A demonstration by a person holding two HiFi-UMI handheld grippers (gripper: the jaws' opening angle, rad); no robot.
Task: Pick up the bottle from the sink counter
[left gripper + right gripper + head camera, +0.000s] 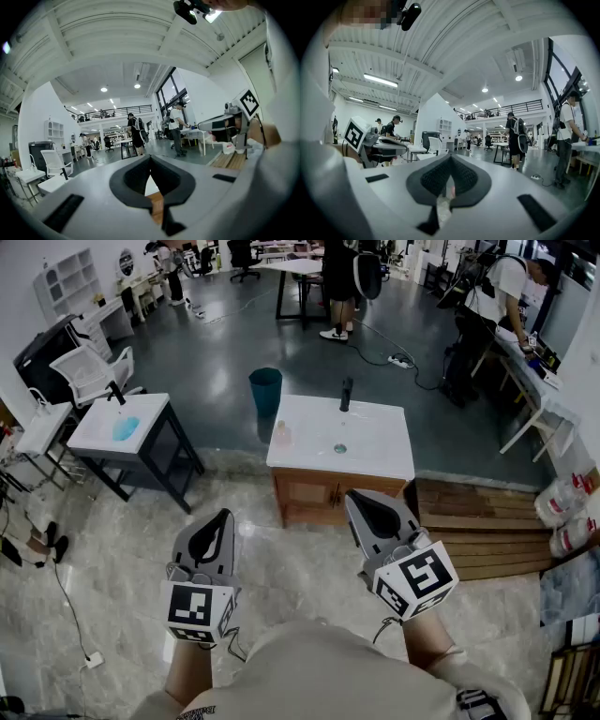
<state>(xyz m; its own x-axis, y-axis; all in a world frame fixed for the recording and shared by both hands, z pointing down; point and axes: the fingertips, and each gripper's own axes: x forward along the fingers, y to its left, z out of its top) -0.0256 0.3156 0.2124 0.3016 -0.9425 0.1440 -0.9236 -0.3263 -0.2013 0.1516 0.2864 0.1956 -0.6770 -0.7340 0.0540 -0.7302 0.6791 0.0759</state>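
A small pale pink bottle (280, 434) stands upright near the left edge of the white sink counter (375, 460), which has a black faucet (346, 395) at the back and a drain (339, 448) in the basin. Both grippers hover over the tiled floor in front of the counter, well short of it. The left gripper (225, 515) has its jaws together and empty; in its own view the left gripper (150, 158) points toward the counter. The right gripper (352, 495) is shut and empty too. A pinkish sliver shows through the right gripper (450, 158).
A teal bin (265, 390) stands behind the counter. At the left are a second white table (98, 432) on a dark frame and a white chair (91, 373). Wooden planks (478, 526) lie right of the counter. People stand at desks far back and at the right.
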